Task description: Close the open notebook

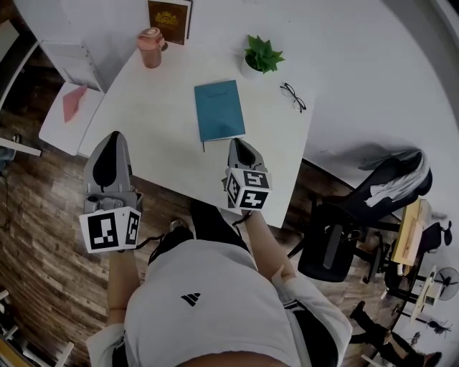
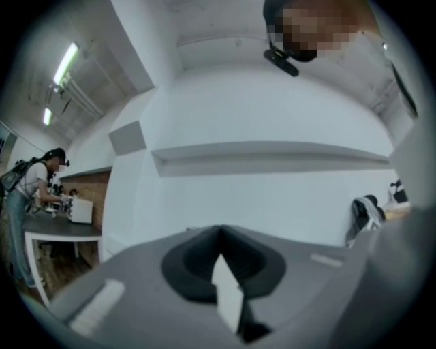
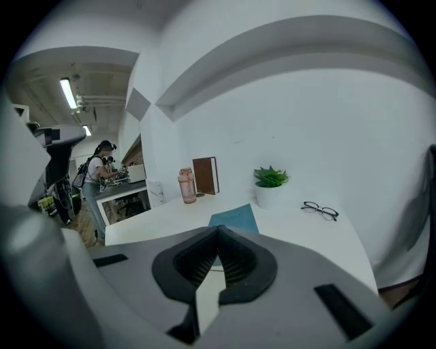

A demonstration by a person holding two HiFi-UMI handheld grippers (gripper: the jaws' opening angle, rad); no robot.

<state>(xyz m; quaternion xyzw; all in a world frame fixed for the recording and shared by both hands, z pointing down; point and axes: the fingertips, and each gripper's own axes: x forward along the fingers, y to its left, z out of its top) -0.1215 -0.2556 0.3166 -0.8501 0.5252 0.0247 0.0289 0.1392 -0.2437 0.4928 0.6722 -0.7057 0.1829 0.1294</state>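
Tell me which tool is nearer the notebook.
Right. The right tool sits just below the notebook's near edge in the head view. The left tool is much farther off, to the notebook's lower left.

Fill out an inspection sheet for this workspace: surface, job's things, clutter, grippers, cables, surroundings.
Surface: white table.
Job's things: teal notebook lies flat and closed.
Clutter: pink bottle and brown book at the far edge; potted plant; glasses right of the notebook.
Grippers: left gripper shut, empty, by the table's left side; right gripper shut, empty, near the notebook's near edge, not touching it.
Cables: nothing seen.
Surroundings: wood floor; black chair to the right; a person at a bench in the background.
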